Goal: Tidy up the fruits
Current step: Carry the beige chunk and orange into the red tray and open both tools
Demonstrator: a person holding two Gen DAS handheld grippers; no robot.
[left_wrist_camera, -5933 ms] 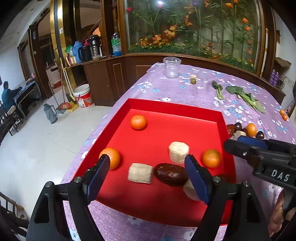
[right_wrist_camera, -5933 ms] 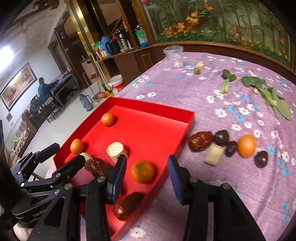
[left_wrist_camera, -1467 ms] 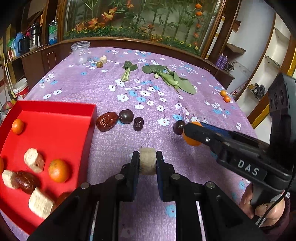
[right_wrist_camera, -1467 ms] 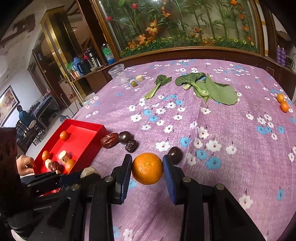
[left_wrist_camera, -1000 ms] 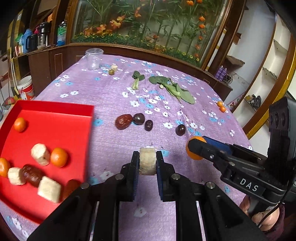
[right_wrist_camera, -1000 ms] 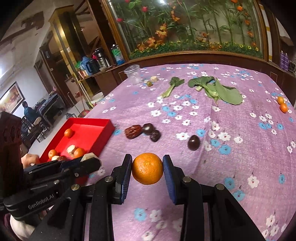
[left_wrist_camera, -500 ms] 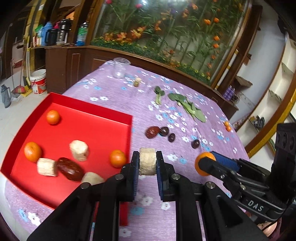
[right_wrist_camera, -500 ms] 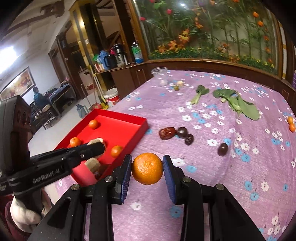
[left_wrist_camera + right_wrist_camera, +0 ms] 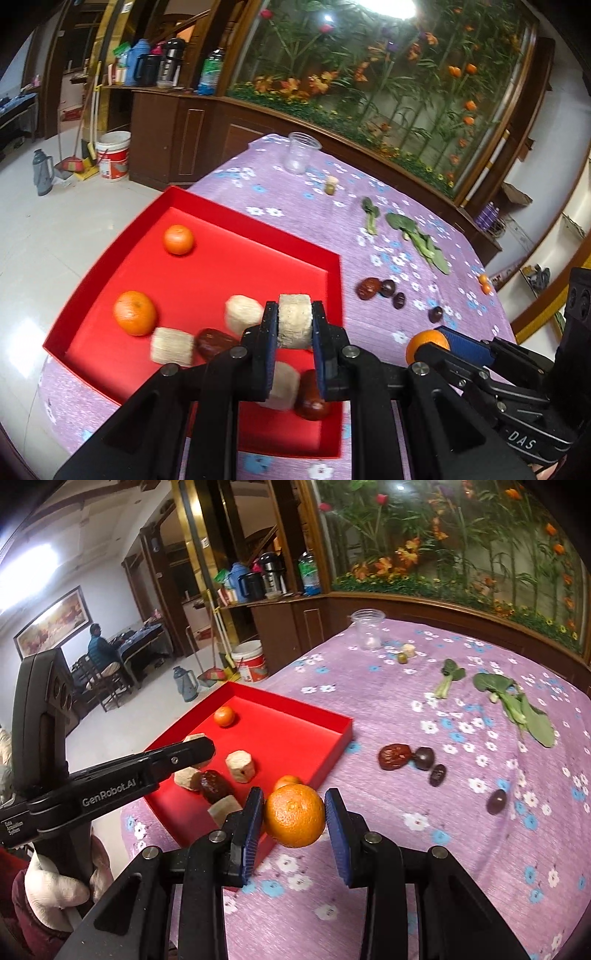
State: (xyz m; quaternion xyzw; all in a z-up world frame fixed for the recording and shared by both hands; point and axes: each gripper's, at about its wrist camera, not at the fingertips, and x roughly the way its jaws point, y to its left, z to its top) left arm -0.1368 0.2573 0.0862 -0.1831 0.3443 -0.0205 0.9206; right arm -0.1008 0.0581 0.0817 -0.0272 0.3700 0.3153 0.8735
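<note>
My left gripper is shut on a pale cut chunk, held above the right part of the red tray. In the tray lie oranges, pale chunks and dark red dates. My right gripper is shut on an orange, above the purple cloth just off the tray's near right corner. In the left wrist view that orange shows at the right. Loose dates and dark fruits lie on the cloth.
A flowered purple cloth covers the table. Green leaves, a clear jar and small bits lie at the far side. Two small oranges sit at the right edge. A person sits at a far desk.
Both grippers have swung left with their loads: the tray has come from the left edge to under the left gripper, and the loose dates have slid right in both views.
</note>
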